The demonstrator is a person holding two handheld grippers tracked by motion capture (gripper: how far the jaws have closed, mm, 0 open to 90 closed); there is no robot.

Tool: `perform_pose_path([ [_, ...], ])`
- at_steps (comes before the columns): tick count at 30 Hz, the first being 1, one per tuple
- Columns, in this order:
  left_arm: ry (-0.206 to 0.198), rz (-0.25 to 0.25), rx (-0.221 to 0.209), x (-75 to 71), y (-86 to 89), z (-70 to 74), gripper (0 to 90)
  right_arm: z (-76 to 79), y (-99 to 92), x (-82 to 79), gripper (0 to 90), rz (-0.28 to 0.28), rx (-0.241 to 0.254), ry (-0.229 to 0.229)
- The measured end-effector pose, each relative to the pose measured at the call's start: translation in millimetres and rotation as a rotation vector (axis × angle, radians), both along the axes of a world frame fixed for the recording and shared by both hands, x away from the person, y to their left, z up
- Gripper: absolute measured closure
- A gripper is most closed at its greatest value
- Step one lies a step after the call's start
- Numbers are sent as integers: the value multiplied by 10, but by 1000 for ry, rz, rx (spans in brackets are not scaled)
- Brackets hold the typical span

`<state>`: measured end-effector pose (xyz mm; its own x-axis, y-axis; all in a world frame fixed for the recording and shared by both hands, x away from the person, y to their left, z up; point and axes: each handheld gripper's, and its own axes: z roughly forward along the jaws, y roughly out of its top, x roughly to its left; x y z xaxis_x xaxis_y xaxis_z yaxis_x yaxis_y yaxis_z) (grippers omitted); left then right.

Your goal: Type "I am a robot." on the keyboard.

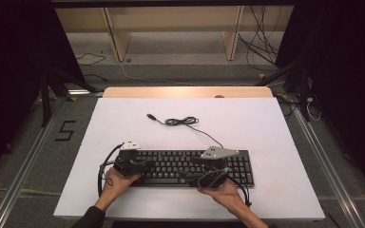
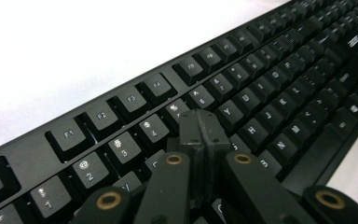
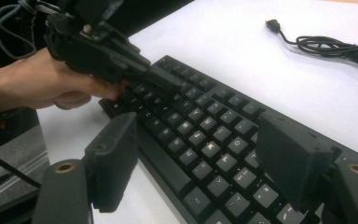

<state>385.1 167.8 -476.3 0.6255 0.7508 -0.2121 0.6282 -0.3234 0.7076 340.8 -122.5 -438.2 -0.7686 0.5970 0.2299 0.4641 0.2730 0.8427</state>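
A black keyboard (image 1: pixel 185 167) lies near the table's front edge, and its cable (image 1: pixel 183 121) runs back to a loose coil and a USB plug (image 1: pixel 149 115). My left gripper (image 1: pixel 148 165) is shut, empty, with its joined tips (image 2: pixel 200 127) resting over the number and letter rows of the keyboard (image 2: pixel 270 88). My right gripper (image 1: pixel 198 175) hovers open over the keyboard's right half. Its jaws stand wide apart above the keys (image 3: pixel 209 140), with nothing held. The right gripper view also shows the left gripper (image 3: pixel 107 51) in a hand, its tips down on the far keys.
The white table top (image 1: pixel 247 123) stretches behind the keyboard, with the cable (image 3: pixel 335 46) lying across its middle. A wooden strip (image 1: pixel 185 91) borders the far edge. Beyond stand a shelf frame (image 1: pixel 171 28) and floor cables.
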Motion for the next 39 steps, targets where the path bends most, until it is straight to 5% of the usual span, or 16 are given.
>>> perform_pose_path([
  [7,-13,12,42,-26,-48,-18,892,5,0,-5,307,0,2,0],
  [18,-32,30,8,-35,5,46,853,3,-3,-1,306,-1,2,0],
  [23,-55,56,-54,-58,101,135,808,3,0,-4,306,1,2,0],
  [31,-49,67,-138,-108,242,202,641,0,0,0,306,1,2,-1],
  [39,-64,60,-174,-206,290,225,434,-18,4,34,307,-6,-5,-3],
])
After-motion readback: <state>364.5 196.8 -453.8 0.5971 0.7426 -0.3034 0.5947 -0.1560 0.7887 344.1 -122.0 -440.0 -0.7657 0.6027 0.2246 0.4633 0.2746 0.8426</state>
